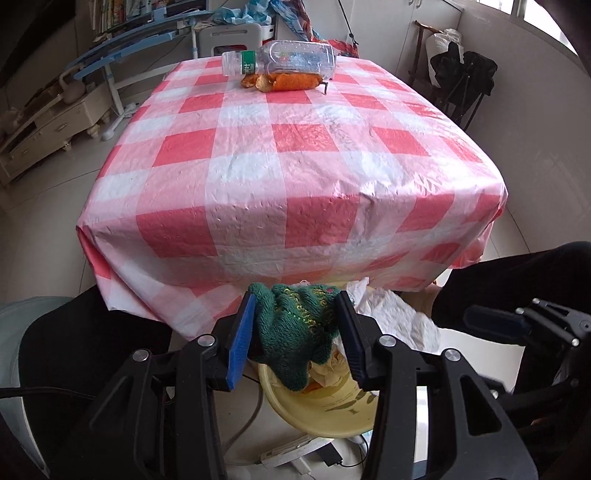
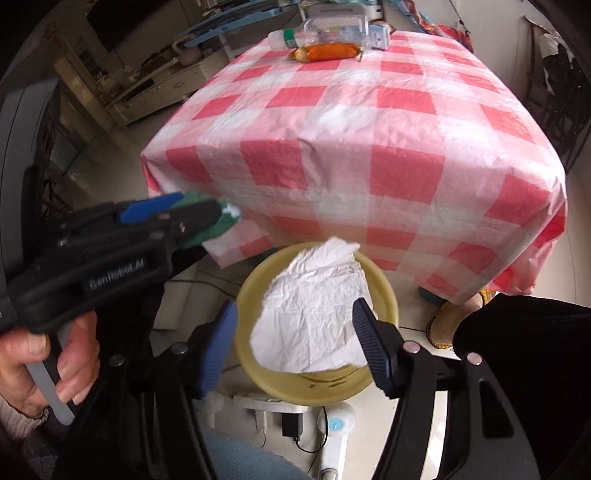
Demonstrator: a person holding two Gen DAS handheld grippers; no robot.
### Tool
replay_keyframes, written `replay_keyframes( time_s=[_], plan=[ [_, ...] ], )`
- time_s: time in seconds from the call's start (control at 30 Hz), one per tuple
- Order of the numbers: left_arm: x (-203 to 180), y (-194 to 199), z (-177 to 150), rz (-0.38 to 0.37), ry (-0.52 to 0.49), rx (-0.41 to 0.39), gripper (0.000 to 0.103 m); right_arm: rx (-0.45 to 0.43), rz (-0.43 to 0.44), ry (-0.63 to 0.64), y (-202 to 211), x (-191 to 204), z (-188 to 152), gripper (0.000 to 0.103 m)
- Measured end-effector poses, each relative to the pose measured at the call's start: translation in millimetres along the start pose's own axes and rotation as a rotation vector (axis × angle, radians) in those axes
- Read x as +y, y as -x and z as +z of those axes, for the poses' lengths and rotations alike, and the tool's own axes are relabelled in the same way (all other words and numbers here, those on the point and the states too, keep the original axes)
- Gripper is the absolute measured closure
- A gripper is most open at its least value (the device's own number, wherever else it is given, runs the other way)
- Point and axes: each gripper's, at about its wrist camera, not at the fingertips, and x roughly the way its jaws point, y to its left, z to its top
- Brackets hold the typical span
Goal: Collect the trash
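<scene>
Left wrist cam first: the left gripper (image 1: 295, 332) is clamped on a green knitted cloth (image 1: 295, 332), blue pads pressing it from both sides, and the bundle hangs right over the yellow basin (image 1: 321, 417) down on the floor in front of the table. Some crumpled white paper (image 1: 399, 314) pokes out just behind the right-hand finger. Way across the pink checked tablecloth (image 1: 295, 166), at the far edge, there's a clear plastic bottle (image 1: 280, 59) on its side with orange peel (image 1: 284, 82) touching it in front. Right wrist cam: the right gripper (image 2: 295, 343) has its jaws standing apart, and the white paper (image 2: 314, 314) sits between them over the basin (image 2: 388, 295); the pad on the right looks about touching its edge, the blue one on the left is clear of it, so nothing's pinched. The left gripper (image 2: 207, 214) shows at left with a hand (image 2: 48, 362) on its trigger, green cloth (image 2: 218, 225) in its tip, just beside the basin rim. Bottle (image 2: 317, 35) and peel (image 2: 325, 51) sit far off on the table.
</scene>
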Motion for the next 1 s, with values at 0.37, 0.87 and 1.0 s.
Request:
replay_keyframes(
  time_s=[0.37, 0.87, 1.0],
  plan=[
    [-3, 6, 4, 0.007, -0.031, -0.003, 0.039, -0.344, -0.098, -0.124, 44, -20, 6, 0.020],
    [35, 89, 24, 0.111, 0.175, -0.389, 0.015, -0.429, -0.191, -0.035, 50, -7, 8, 0.016],
    [34, 93, 23, 0.111, 0.178, -0.402, 0.014, -0.430, -0.198, -0.025, 49, -4, 8, 0.016]
  ],
)
